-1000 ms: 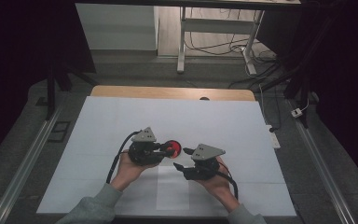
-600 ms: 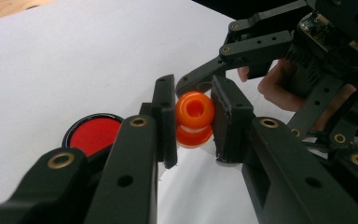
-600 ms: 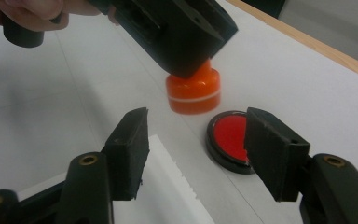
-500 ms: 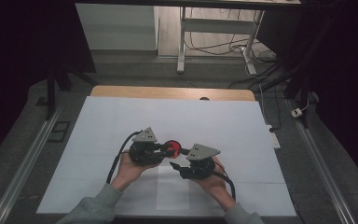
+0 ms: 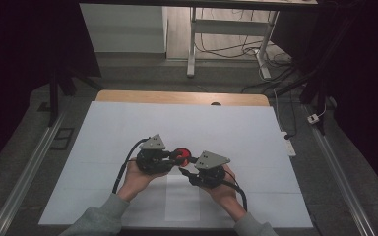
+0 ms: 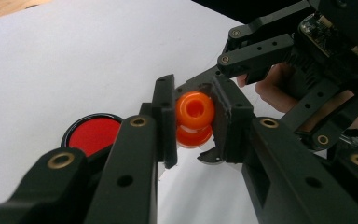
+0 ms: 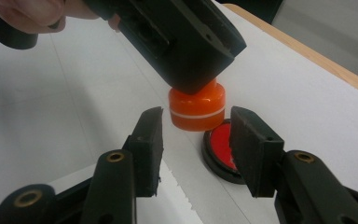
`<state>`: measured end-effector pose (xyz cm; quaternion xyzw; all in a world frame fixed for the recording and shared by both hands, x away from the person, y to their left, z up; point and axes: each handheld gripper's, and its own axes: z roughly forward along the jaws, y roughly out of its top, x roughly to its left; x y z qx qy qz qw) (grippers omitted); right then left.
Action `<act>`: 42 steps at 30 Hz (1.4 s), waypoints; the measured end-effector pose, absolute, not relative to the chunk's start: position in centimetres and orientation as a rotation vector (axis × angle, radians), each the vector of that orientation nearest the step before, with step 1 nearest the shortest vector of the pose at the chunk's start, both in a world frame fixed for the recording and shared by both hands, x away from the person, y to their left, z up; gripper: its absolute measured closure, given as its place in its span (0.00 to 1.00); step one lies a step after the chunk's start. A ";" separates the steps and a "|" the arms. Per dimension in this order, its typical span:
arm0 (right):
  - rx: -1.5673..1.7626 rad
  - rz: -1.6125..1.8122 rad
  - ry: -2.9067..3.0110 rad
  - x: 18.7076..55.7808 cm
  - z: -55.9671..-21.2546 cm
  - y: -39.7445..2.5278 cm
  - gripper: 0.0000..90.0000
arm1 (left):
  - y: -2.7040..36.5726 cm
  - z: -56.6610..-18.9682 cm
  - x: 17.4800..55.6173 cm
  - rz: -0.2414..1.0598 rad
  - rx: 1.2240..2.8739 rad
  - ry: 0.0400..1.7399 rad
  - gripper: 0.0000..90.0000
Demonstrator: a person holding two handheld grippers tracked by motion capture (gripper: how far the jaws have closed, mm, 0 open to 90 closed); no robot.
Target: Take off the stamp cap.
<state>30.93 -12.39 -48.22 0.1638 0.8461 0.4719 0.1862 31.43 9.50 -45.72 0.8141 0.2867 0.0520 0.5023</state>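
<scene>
My left gripper (image 6: 193, 123) clamps the orange cap (image 6: 195, 119); I'd centre my parted right gripper (image 7: 196, 140) around its base before closing.

White table sheet (image 5: 128, 132), wooden edge (image 5: 142, 97) — cables (image 5: 226, 49) beyond

Right gripper (image 7: 196, 135) open before an orange piece (image 7: 197, 109)

The left gripper (image 7: 186, 51) clamps the piece's top from above. A black-rimmed red disc (image 7: 220, 142) lies on the white table (image 7: 307, 102) just beside it.
</scene>
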 end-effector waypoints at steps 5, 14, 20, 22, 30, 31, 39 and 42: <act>0.450 1.321 2.389 30.9 -48.3 -12.2 0.62 | 9.5 -45.7 31.4 0.124 1.967 0.692 0.80; 0.450 1.327 2.383 30.9 -48.2 -12.2 0.67 | 9.4 -45.8 31.4 0.122 1.968 0.692 0.80; 0.452 1.317 2.381 30.9 -48.2 -12.3 0.70 | 9.4 -45.8 31.4 0.122 1.968 0.692 0.80; 0.451 1.325 2.377 30.9 -48.3 -12.2 0.70 | 9.4 -45.8 31.4 0.123 1.969 0.692 0.80; 0.429 1.296 2.372 30.8 -48.3 -12.2 0.71 | 9.5 -45.8 31.5 0.119 1.979 0.689 0.80; 0.429 1.295 2.372 30.7 -48.3 -12.1 0.71 | 9.5 -45.8 31.5 0.116 1.980 0.690 0.80; 0.402 1.282 2.385 30.7 -48.3 -12.2 0.71 | 9.4 -45.9 31.5 0.103 1.992 0.686 0.80; 0.397 1.277 2.382 30.7 -48.3 -12.2 0.71 | 9.4 -45.9 31.6 0.101 1.994 0.684 0.80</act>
